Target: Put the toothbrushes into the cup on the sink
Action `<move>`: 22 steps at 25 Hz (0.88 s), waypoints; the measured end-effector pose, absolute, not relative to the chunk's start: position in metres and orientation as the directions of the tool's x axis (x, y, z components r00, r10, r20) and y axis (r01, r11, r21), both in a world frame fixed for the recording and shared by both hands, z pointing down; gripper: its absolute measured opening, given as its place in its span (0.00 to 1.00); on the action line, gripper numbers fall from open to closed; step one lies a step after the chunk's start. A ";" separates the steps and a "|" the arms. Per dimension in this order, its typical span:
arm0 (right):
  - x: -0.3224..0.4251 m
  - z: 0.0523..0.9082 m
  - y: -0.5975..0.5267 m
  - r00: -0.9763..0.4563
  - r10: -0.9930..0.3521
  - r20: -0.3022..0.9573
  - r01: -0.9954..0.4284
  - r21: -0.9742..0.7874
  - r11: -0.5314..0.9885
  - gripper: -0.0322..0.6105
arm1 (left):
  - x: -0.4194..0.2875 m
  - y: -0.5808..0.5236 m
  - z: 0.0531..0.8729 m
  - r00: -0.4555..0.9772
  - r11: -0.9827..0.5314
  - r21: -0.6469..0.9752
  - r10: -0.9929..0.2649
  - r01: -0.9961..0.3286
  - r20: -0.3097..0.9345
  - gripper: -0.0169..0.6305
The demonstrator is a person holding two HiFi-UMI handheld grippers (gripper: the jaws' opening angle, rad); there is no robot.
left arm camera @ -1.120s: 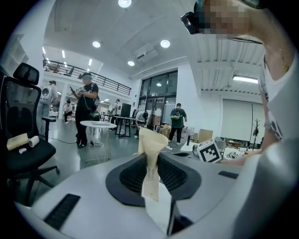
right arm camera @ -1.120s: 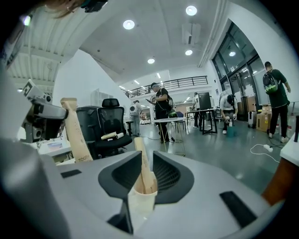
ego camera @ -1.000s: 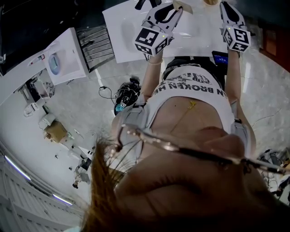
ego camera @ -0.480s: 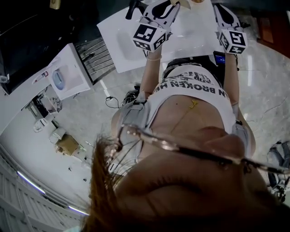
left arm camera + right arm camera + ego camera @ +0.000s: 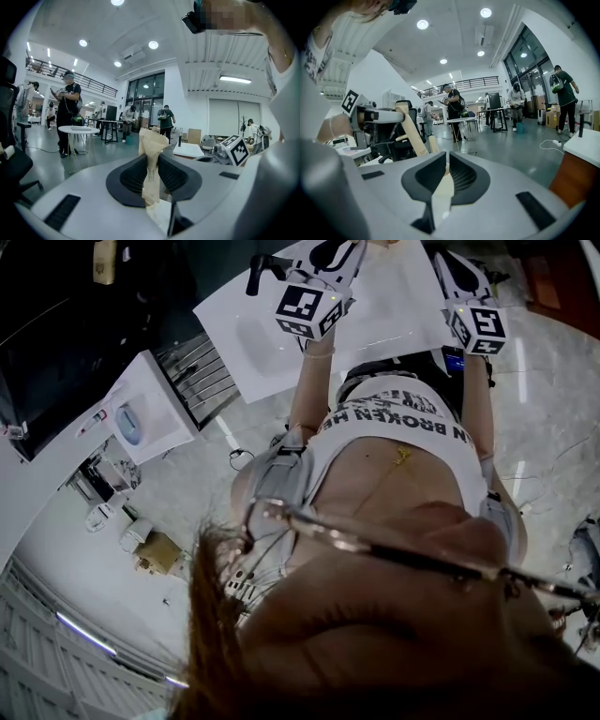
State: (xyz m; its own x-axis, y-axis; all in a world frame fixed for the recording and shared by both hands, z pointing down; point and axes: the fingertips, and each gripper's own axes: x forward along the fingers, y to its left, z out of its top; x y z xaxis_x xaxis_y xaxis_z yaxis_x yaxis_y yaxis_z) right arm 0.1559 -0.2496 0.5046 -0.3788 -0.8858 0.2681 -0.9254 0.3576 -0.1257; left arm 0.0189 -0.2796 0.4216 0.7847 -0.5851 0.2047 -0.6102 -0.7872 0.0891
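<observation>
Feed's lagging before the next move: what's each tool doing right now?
Left tool: closed on a tan paper packet.
Right tool: jaws just closed on a thin tan piece.

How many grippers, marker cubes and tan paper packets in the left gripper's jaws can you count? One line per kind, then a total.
Grippers: 2, the left gripper and the right gripper
Marker cubes: 2, the left cube and the right cube
Tan paper packet: 1
Total: 5

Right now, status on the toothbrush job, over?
Left gripper shut on long beige paper packet. Right gripper just closed on thin beige paper strip. Both over white sink top. Nothing seen in the way.
</observation>
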 end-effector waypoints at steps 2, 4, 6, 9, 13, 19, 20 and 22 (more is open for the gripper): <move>0.156 0.507 -0.246 -0.380 -0.884 0.273 -0.925 -0.133 0.357 0.11 | 0.022 -0.286 0.429 0.778 -0.781 0.081 -0.595 -0.619 0.202 0.15; 0.157 0.509 -0.245 -0.380 -0.882 0.278 -0.925 -0.137 0.355 0.11 | 0.026 -0.294 0.442 0.770 -0.775 0.079 -0.601 -0.627 0.214 0.15; 0.158 0.509 -0.244 -0.377 -0.883 0.279 -0.926 -0.140 0.351 0.11 | 0.030 -0.301 0.456 0.764 -0.769 0.084 -0.605 -0.633 0.224 0.15; 0.163 0.512 -0.243 -0.368 -0.886 0.281 -0.929 -0.149 0.339 0.11 | 0.037 -0.308 0.478 0.758 -0.768 0.084 -0.600 -0.635 0.257 0.15; 0.166 0.516 -0.240 -0.360 -0.886 0.291 -0.932 -0.155 0.328 0.11 | 0.043 -0.310 0.503 0.754 -0.766 0.105 -0.583 -0.634 0.304 0.15; 0.167 0.518 -0.241 -0.362 -0.884 0.295 -0.931 -0.164 0.326 0.11 | 0.049 -0.315 0.540 0.745 -0.761 0.135 -0.555 -0.634 0.371 0.15; 0.166 0.518 -0.241 -0.364 -0.884 0.295 -0.930 -0.164 0.328 0.11 | 0.049 -0.315 0.544 0.744 -0.757 0.144 -0.556 -0.638 0.370 0.15; 0.163 0.519 -0.241 -0.370 -0.881 0.296 -0.928 -0.165 0.334 0.11 | 0.047 -0.317 0.547 0.745 -0.747 0.166 -0.562 -0.644 0.360 0.15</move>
